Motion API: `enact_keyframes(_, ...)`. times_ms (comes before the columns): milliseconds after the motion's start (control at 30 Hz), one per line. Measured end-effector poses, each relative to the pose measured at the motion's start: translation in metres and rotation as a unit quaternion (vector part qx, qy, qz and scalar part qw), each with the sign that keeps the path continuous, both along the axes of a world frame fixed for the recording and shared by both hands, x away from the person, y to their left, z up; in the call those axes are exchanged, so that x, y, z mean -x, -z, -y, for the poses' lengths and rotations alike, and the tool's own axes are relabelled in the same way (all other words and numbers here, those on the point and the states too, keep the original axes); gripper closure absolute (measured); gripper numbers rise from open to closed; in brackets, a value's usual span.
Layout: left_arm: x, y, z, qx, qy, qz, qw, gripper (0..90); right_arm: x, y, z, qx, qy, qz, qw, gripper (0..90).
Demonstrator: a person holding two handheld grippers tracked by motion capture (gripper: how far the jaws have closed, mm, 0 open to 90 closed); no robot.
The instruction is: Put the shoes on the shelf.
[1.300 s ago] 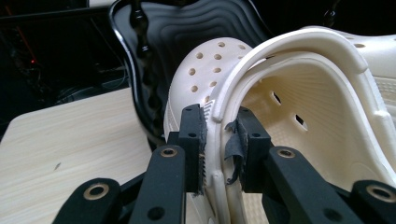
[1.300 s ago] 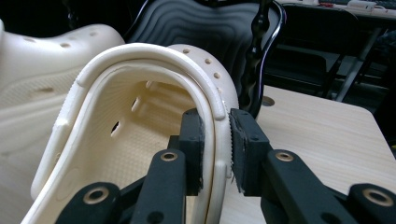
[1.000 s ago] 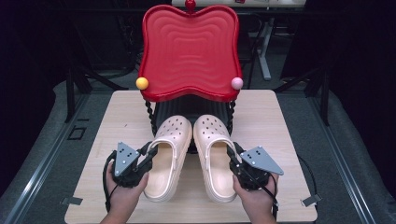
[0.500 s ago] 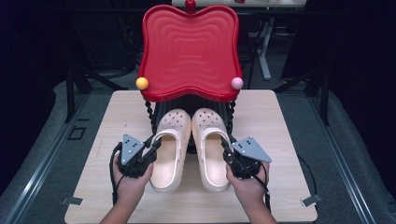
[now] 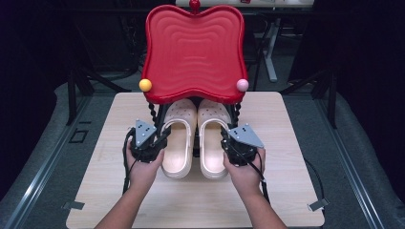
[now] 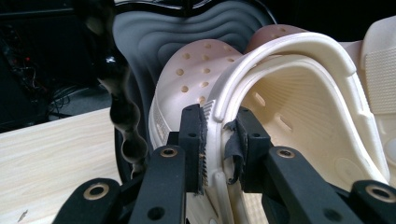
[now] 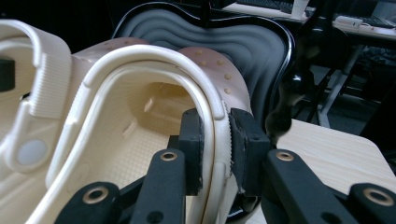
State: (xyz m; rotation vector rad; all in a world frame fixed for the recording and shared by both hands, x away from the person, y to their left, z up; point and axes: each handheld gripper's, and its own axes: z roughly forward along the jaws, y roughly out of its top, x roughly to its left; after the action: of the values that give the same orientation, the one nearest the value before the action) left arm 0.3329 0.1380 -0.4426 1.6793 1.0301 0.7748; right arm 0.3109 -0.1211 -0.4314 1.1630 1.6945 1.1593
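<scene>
We pinch each clog's side wall: left claw (image 6: 217, 140) on the left clog (image 5: 179, 138), right claw (image 7: 215, 149) on the right clog (image 5: 212, 138). Ahead, the toes could catch the red tray's (image 5: 193, 47) stand.

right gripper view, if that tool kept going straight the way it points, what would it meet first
Probably the black ribbed underside of the red wavy tray just beyond the cream perforated foam clog that the right tool grips by its rim, though depth is hard to judge.

Legible text, labels, brands, numbers, signs: none can be read in any of the views.
</scene>
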Motion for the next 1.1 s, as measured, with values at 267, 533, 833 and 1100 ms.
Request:
enact_keyframes(267, -0.011, 0.003, 0.006, -0.01, -0.013, 0.013, 0.9998, 75.4, -0.017, 0.006, -0.004, -0.008, 0.008, -0.001, 0.9999, 74.8)
enact_keyframes(533, -0.021, 0.006, 0.009, -0.008, -0.018, 0.01, 0.9998, 74.6, -0.033, 0.013, -0.005, 0.001, 0.004, -0.016, 0.9999, 74.2)
enact_keyframes(833, -0.027, 0.008, 0.008, -0.008, -0.023, 0.018, 0.9996, 72.6, -0.039, 0.012, -0.008, -0.001, -0.003, -0.015, 0.9999, 72.5)
enact_keyframes(1100, -0.025, 0.009, 0.008, 0.012, -0.015, 0.005, 0.9998, 62.4, -0.037, 0.014, -0.009, -0.01, -0.019, -0.024, 0.9995, 68.8)
